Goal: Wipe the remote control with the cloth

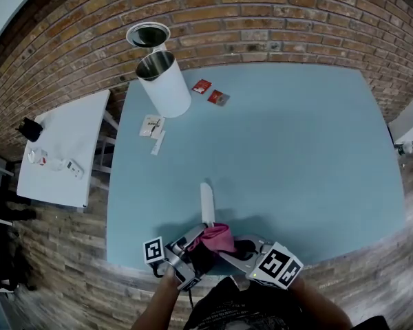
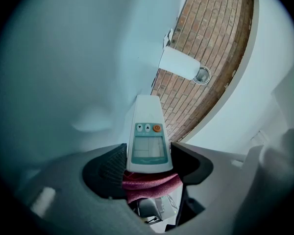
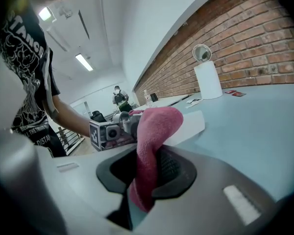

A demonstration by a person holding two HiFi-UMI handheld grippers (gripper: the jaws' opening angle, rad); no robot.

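**Remote control (image 1: 206,199) gripped, cloth (image 1: 217,236) at its near end**

At 6 o'clock on the blue surface (image 1: 296,150), close to the person, the remote control points towards 12 o'clock. The left tool (image 2: 148,164) is clamped on its near end and lies roughly level. The right tool (image 3: 146,173) tilts downward from about 4 o'clock. It pinches the pink cloth, which drapes over that same end. Wiping looks barely begun: the screen, the buttons and the far tip are bare and have yet to meet the cloth.

The head camera looks steeply down on the table (image 1: 296,150); both gripper cameras sit close, sharing the cloth (image 3: 154,131).
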